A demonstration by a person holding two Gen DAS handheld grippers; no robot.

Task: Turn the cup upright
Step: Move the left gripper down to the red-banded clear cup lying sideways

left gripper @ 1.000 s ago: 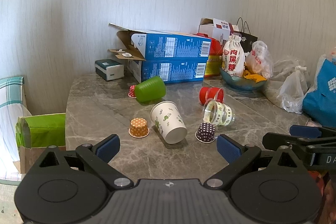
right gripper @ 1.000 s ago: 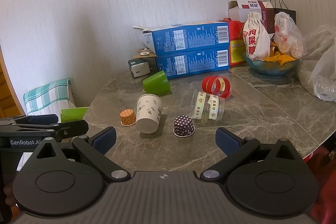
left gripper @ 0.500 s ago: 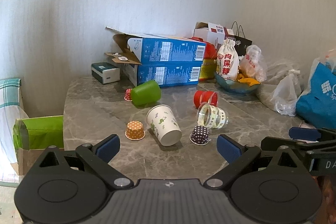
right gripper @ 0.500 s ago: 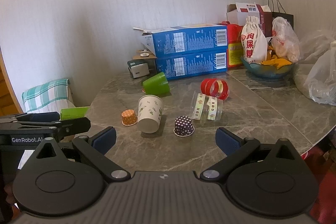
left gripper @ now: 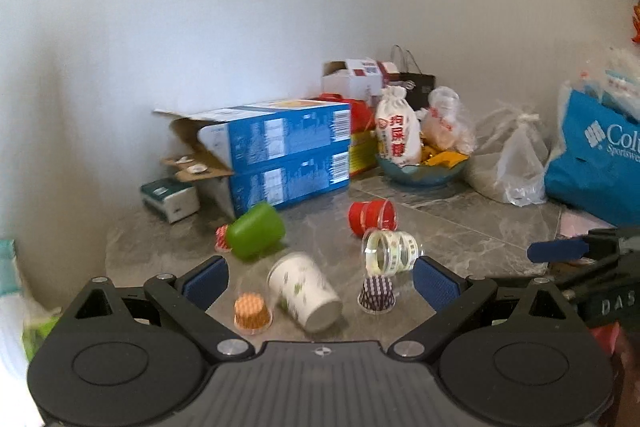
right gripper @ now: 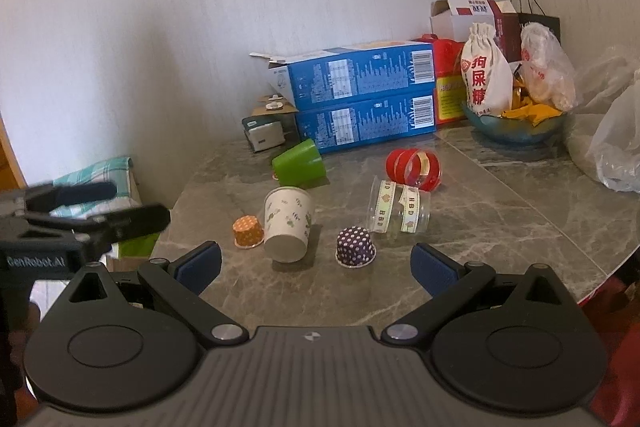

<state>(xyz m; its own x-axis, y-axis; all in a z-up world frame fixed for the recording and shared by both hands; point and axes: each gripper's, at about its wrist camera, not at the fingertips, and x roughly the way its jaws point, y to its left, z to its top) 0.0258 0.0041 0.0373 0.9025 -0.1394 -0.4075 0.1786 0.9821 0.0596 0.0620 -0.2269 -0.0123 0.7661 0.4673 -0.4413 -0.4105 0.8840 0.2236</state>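
Note:
Several cups lie tipped on the grey marble table [right gripper: 500, 211]. A white paper cup with green leaves [left gripper: 304, 291] [right gripper: 289, 225] lies on its side. So do a green cup [left gripper: 256, 230] [right gripper: 299, 169], a red-banded clear cup [left gripper: 372, 218] [right gripper: 414, 167] and a clear cup with patterned bands [left gripper: 390, 251] [right gripper: 400, 211]. A small orange cup [left gripper: 251, 313] [right gripper: 248, 231] and a small purple dotted cup [left gripper: 376, 293] [right gripper: 355, 247] stand upside down. My left gripper [left gripper: 320, 281] and right gripper [right gripper: 316, 269] are both open and empty, short of the cups.
Two stacked blue boxes [right gripper: 360, 95] stand at the back by the wall, with a small green-white box [right gripper: 264, 133] to their left. A blue bowl with a white sack [right gripper: 516, 125] and plastic bags [right gripper: 616, 147] fill the right. A blue bag [left gripper: 596, 163] is at far right.
The left gripper has pulled back and tilted up, so the cups sit lower in its view. The right gripper has drifted a little. Both stay open.

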